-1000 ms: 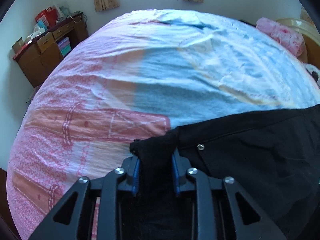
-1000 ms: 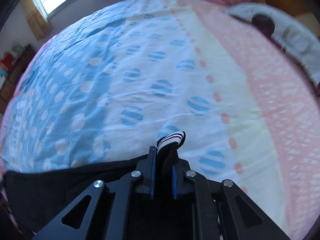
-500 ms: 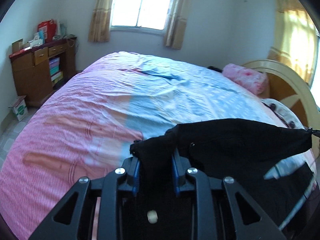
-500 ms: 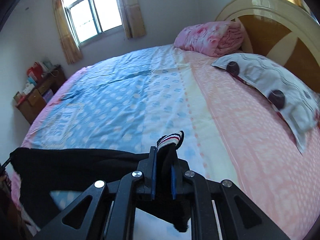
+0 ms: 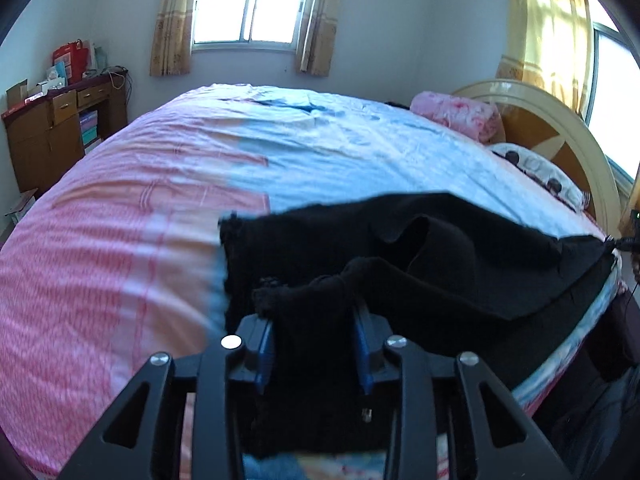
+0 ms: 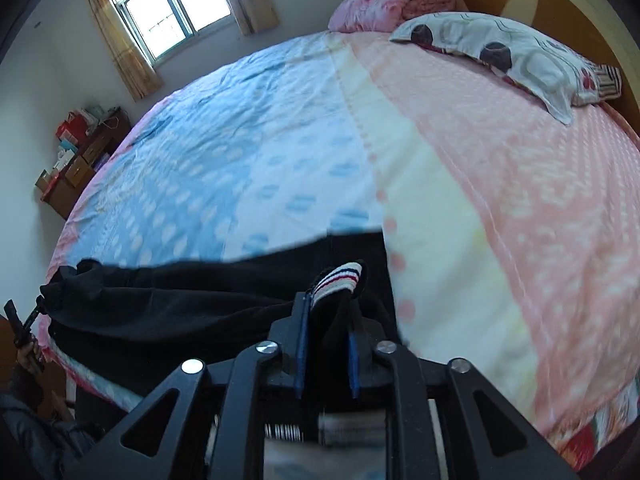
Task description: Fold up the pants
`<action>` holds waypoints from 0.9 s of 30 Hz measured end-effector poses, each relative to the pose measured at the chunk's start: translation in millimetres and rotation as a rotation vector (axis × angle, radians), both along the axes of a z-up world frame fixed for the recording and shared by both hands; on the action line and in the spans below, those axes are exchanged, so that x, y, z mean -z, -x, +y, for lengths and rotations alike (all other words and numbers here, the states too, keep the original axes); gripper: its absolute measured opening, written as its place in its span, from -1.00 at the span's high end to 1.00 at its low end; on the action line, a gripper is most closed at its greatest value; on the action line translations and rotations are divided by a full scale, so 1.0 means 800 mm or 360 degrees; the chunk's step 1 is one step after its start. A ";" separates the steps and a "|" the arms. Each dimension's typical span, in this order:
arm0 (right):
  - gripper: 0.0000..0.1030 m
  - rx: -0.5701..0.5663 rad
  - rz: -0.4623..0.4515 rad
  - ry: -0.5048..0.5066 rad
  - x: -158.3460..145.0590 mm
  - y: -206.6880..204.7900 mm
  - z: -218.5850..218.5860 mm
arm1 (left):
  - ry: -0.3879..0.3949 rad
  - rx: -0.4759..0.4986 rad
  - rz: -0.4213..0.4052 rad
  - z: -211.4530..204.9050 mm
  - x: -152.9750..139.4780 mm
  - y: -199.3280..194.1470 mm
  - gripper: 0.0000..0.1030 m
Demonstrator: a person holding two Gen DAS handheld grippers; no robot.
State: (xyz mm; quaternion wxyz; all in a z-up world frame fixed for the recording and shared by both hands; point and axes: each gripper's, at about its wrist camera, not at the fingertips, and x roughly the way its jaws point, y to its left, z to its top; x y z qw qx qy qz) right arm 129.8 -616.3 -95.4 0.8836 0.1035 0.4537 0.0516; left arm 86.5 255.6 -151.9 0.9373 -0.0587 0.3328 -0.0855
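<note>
Fingers [image 5: 265, 350] of the left gripper [image 5: 314, 350] have just been opening; a bunched black fold of the pants [image 5: 420, 264] lies between them, and the gap looks too wide for a firm pinch. Cannot tell if the pads press the cloth. Fingers [image 6: 301, 344] of the right gripper [image 6: 326, 346] have likewise been opening; a black corner with a striped ribbed cuff [image 6: 340, 278] stands up between them, touching the left pad, with a gap at the right one. Grip not certain there either.

Pants lie in a dark band along the near edge of the bed [image 5: 160, 216], at five o'clock from the bed's middle in the left view and seven o'clock in the right view. The cloth is blurred and partly draped over itself.

Pink rolled quilt [image 5: 456, 114] at one o'clock by the headboard [image 5: 560, 128]. Patterned pillow [image 6: 512, 56] at one o'clock in the right view. Wooden desk [image 5: 52, 136] at ten o'clock, window [image 5: 252, 4] at twelve.
</note>
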 end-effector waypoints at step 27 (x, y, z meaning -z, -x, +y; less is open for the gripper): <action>0.01 -0.0948 -0.0210 0.0301 -0.012 0.034 0.410 | -0.0212 -0.0015 0.0012 -0.010 0.029 0.038 -0.12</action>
